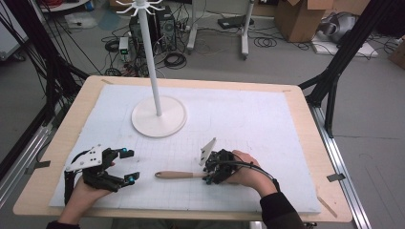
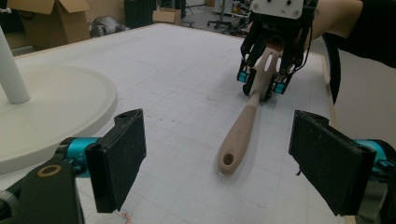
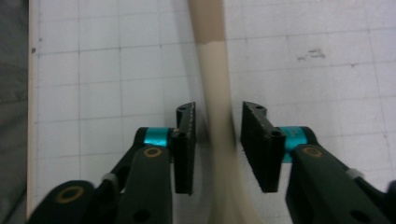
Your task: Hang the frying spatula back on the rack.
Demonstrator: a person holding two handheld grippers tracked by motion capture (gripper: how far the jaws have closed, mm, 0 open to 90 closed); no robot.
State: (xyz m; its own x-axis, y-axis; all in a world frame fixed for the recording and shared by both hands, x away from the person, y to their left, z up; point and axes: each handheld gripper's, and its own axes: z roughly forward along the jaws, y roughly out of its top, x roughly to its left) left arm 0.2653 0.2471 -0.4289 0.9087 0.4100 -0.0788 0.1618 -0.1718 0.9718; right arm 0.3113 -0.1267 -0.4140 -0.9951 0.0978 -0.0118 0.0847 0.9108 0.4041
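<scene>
A wooden slotted spatula [image 1: 174, 175] lies flat on the white mat, its handle pointing left. My right gripper [image 1: 206, 174] is lowered over the spatula's neck. In the right gripper view the jaws [image 3: 217, 126] straddle the neck [image 3: 215, 93], open, with a thin gap on each side. The left gripper view shows the handle end with its hanging hole [image 2: 240, 135] and the right gripper [image 2: 261, 84] over the pronged head. My left gripper [image 1: 130, 165] rests on the mat left of the handle, open and holding nothing [image 2: 224, 158].
A white hook stand with a round base [image 1: 159, 117] and a tall pole [image 1: 152, 62] rises at the mat's back centre-left; its base [image 2: 56, 107] is in the left gripper view. The wooden table edge [image 1: 305, 124] frames the mat. Cables and boxes lie on the floor beyond.
</scene>
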